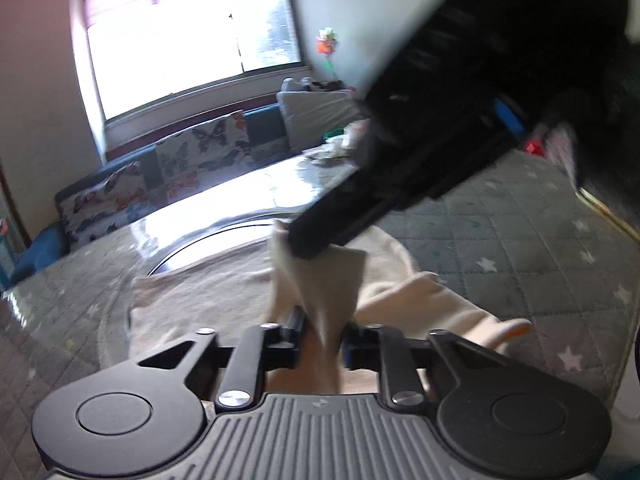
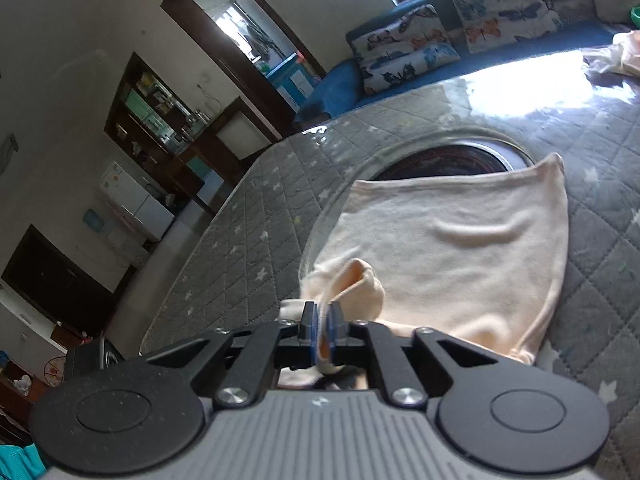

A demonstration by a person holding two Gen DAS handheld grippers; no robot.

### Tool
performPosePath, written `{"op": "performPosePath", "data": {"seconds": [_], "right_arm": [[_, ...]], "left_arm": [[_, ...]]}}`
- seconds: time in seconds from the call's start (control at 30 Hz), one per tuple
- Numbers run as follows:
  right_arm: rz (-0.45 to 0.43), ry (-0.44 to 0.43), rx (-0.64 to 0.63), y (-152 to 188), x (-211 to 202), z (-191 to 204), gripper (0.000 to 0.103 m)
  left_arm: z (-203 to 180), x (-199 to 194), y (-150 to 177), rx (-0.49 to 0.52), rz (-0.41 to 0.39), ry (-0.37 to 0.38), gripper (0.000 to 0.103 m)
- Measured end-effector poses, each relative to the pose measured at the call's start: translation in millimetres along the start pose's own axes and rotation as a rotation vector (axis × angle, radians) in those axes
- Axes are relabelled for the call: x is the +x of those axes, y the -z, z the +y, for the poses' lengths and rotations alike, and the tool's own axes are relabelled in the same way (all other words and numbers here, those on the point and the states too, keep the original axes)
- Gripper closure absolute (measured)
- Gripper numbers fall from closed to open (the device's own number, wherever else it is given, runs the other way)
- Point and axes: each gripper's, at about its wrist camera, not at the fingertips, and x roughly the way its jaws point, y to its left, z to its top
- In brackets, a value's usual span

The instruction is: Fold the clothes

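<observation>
- Cream garment lies on the quilted table, mid-fold.
- Right gripper pinches a corner; left gripper stands part open around a raised flap — grip unclear.
- Next, likely: carry the corner across, lay flat.

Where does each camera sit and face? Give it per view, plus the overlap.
Left wrist: on the left tongs, facing over the table to the window; right tongs reach in, pinching the cloth.
Right wrist: on the right tongs, facing the doorway; own tongs shut on cloth.
Shared: cloth, table, butterfly cushions.
</observation>
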Motion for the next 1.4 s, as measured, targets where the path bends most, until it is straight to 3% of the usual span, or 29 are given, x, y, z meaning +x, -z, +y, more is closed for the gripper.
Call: {"op": "performPosePath", "data": {"seconds": [0.17, 0.4, 0.57, 0.77, 0.97, 1.13, 1.23, 1.37, 1.4], "right_arm": [[-0.040, 0.053, -0.090, 1.2, -3.9, 10.6, 0.068], [-0.013, 0.137, -0.190, 10.9, 4.7, 15.3, 0.067], [0.050, 0.206, -0.357, 31.8, 25.7, 33.0, 0.067], [0.095, 0.203, -0.572, 57.9, 54.2, 69.2, 0.067], [0.121, 0.197, -0.706, 76.5, 83.6, 94.2, 0.067], [0.127, 0.222, -0.789, 89.9, 104.9, 107.8, 0.067], [0.128, 0.257, -0.810, 95.7, 116.3, 111.4, 0.070], [0.116, 0.282, -0.813, 99.1, 117.5, 109.0, 0.095], [0.098, 0.287, -0.806, 98.4, 114.0, 107.6, 0.096]], "left_arm": [[55.6, -20.0, 4.6, -0.123, -0.035, -0.119, 0.098], [113.4, -45.5, 18.4, -0.257, -0.037, -0.265, 0.098], [134.9, -58.7, 31.2, -0.285, -0.038, -0.369, 0.098], [165.7, -80.5, 46.0, -0.330, -0.035, -0.502, 0.098], [187.3, -84.4, 66.8, -0.377, 0.022, -0.597, 0.098], [195.0, -75.6, 85.5, -0.401, 0.091, -0.632, 0.098], [197.6, -71.6, 93.2, -0.412, 0.119, -0.641, 0.098], [201.8, -65.7, 100.2, -0.426, 0.155, -0.641, 0.096], [202.7, -64.9, 101.8, -0.431, 0.164, -0.641, 0.095]]}}
